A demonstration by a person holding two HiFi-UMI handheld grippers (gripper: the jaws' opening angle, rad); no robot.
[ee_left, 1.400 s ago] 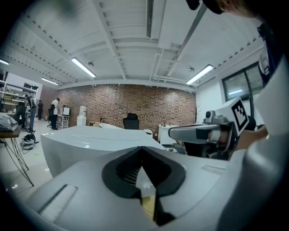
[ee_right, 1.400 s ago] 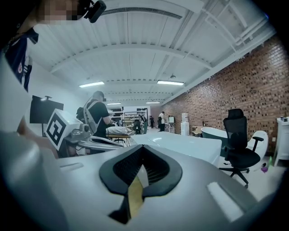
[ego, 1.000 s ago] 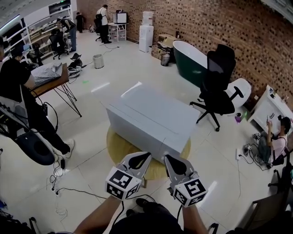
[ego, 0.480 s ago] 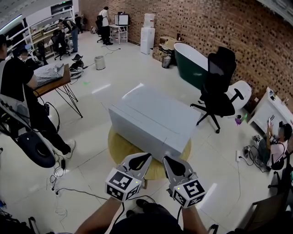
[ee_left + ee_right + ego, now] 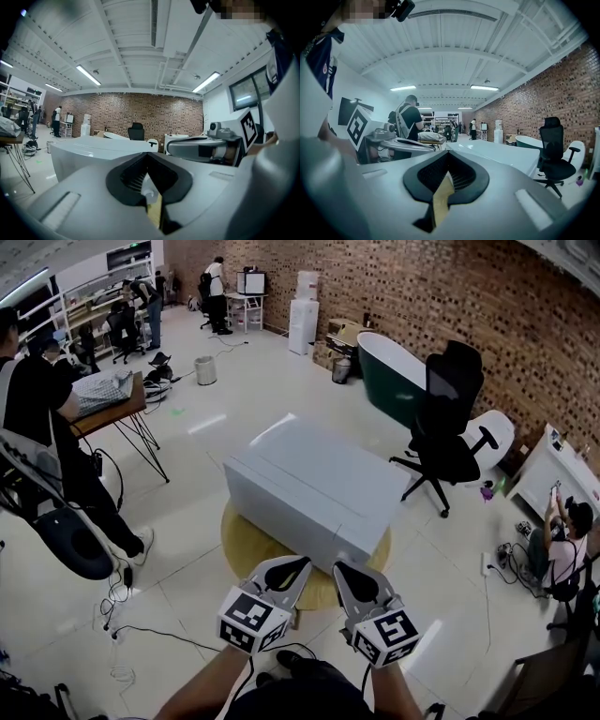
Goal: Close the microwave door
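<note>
Standing by, I see the microwave (image 5: 314,486) sitting on the round wooden table (image 5: 246,545) in the middle of the floor, just ahead of the person. It reads as one plain grey box: no door panel swings out from any face that shows, and no dark cavity is visible. My judgement is that the door is already shut, or so nearly shut that the gap cannot be made out, so little or nothing seems left to do.

The box lies flat. Its long axis runs from the person's left, farther off, to the right and nearer. One long side faces toward the person's left, and a near corner points at the grippers. Which side carries the door I cannot tell.

The left gripper (image 5: 291,568) and the right gripper (image 5: 349,579) hover side by side close to the person, near that corner but not touching it. Both have their tongs pressed together with nothing pinched between them.
</note>
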